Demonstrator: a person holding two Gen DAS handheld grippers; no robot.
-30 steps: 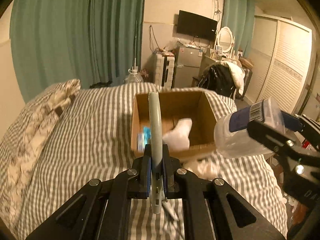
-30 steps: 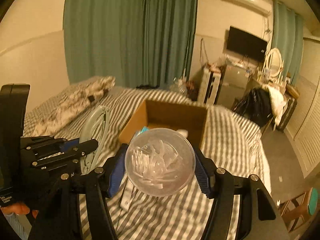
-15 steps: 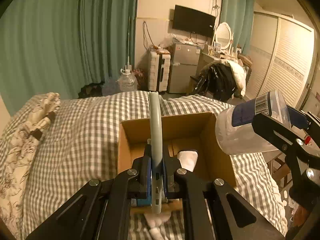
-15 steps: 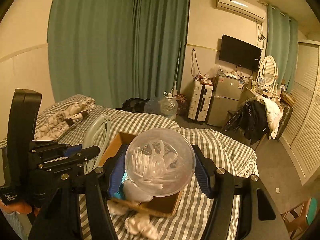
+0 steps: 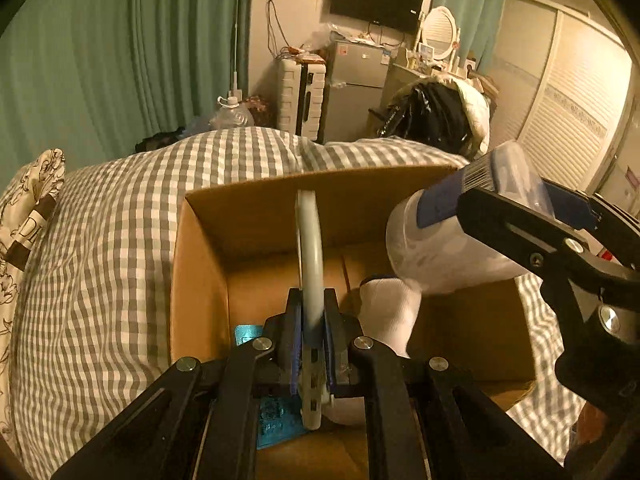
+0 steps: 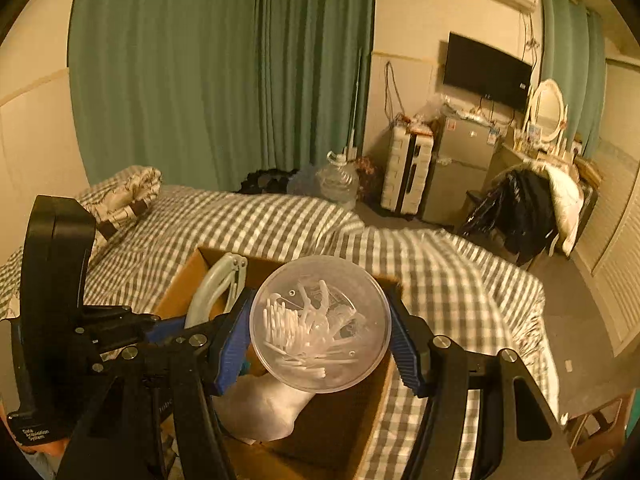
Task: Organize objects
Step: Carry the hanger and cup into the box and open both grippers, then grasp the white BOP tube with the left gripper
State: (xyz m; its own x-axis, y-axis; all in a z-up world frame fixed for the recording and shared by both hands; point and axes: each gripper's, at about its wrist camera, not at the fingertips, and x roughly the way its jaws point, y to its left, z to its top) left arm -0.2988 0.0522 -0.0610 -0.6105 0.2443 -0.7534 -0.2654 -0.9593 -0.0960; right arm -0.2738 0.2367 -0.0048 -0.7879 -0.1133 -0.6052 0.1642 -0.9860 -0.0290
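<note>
Now the left tool (image 5: 311, 320) is clamping a pale green hanger (image 5: 309, 248) over the cardboard box (image 5: 200, 280) on the bed (image 5: 100, 240); the right tool (image 6: 320, 320) is squeezing a clear jar (image 6: 320, 324), its barcode label (image 5: 476, 176) unreadable, above a half-hidden white sock (image 5: 394, 312).

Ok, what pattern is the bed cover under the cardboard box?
Grey-and-white check on the bed cover; the left wrist view shows it best, around the cardboard box.
</note>
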